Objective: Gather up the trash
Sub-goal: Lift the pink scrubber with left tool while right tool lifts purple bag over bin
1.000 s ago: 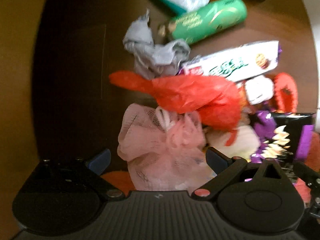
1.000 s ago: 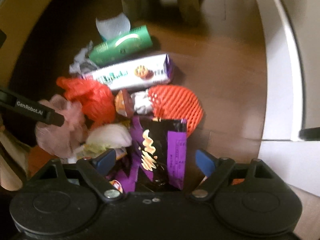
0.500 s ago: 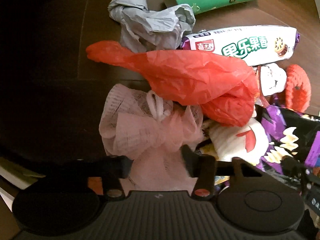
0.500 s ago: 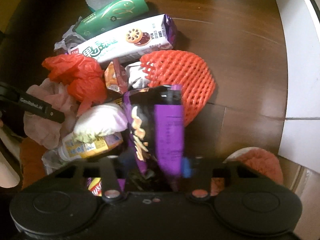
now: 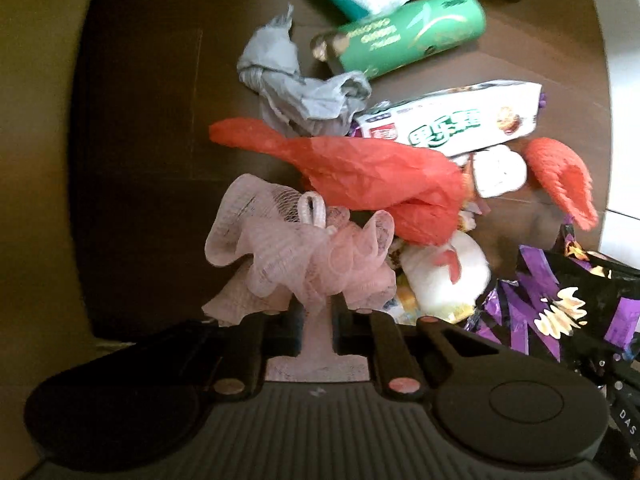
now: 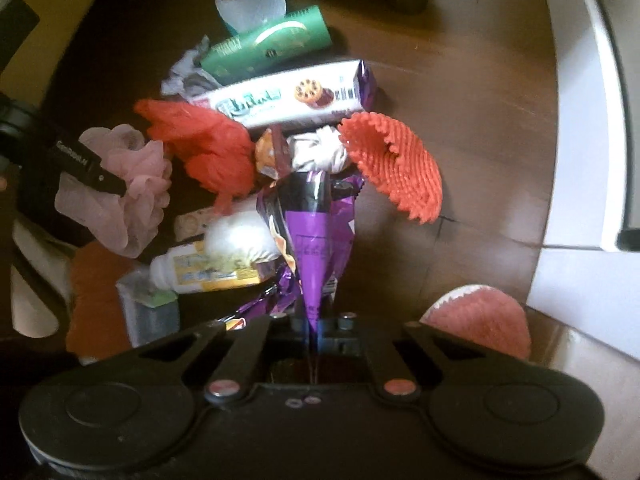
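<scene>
A pile of trash lies on the dark wooden floor. In the left wrist view my left gripper [image 5: 316,308] points down and its jaws are closing, with the pads pressing on a bunched strip of the pink mesh pouf [image 5: 304,248]. The pouf hangs from the gripper beside the red plastic bag [image 5: 360,168]. In the right wrist view my right gripper [image 6: 316,316] is shut on the bottom edge of the purple snack bag [image 6: 316,224], which stands pinched into a cone. The pouf [image 6: 136,184] with a left finger [image 6: 88,168] across it shows at the left of that view.
Around them lie a green tube [image 5: 400,32], a grey crumpled bag [image 5: 296,88], a white biscuit pack [image 5: 452,124], an orange foam net [image 5: 560,176] and a small white bottle [image 6: 200,268]. White furniture [image 6: 580,120] borders the right. A pink slipper [image 6: 480,316] sits near it.
Both grippers' jaws went from wide open to closed, the left on the pink pouf, the right on the purple bag. Both dipped toward the pile, then rose with their loads.
</scene>
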Tool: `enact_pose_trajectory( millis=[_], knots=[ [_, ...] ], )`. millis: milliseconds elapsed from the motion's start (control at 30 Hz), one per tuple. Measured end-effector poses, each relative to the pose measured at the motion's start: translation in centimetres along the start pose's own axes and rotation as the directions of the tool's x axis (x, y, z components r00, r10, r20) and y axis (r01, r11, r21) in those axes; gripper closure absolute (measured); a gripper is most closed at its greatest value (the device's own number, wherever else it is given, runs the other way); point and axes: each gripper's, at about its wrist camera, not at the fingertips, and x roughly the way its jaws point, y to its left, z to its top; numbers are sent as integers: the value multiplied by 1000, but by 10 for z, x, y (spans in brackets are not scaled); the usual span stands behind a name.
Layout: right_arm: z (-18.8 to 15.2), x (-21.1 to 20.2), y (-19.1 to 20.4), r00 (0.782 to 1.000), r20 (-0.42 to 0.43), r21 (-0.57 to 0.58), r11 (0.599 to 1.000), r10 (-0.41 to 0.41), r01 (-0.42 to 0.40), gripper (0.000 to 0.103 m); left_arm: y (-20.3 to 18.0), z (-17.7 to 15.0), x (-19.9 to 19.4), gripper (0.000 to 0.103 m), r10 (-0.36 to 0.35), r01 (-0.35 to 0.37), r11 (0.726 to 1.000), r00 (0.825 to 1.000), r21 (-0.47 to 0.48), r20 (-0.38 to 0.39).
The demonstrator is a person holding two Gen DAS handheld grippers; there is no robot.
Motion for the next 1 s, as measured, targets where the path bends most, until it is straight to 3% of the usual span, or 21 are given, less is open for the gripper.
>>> enact_pose_trajectory(
  millis=[100, 300, 433, 567, 667, 800, 1000],
  knots=[
    [-5, -27, 5, 999, 31, -14, 1000, -16, 16, 100, -2, -6, -22, 91, -4, 4, 1000, 1000, 13, 13],
    [-10, -100, 11, 980, 187, -4, 998, -65, 67, 101, -23, -27, -71, 91, -41, 35, 998, 993, 58, 111],
    [-16, -148, 14, 954, 289, 30, 997, -80, 75, 101, -34, -46, -123, 91, -82, 60, 993, 972, 105, 219],
    [-18, -199, 17, 912, 396, 57, 995, -103, 88, 100, -46, -60, -175, 91, -106, 67, 990, 938, 128, 330],
    [-17, -242, 21, 867, 481, 70, 992, -127, 107, 100, -49, -73, -223, 91, -150, 91, 984, 892, 156, 427],
    [-11, -298, 30, 790, 592, 65, 987, -156, 146, 100, -49, -83, -289, 91, -197, 124, 978, 824, 171, 532],
    [12, -381, 43, 653, 734, 63, 976, -187, 209, 101, -49, -85, -386, 91, -237, 145, 971, 698, 190, 675]
  ],
)
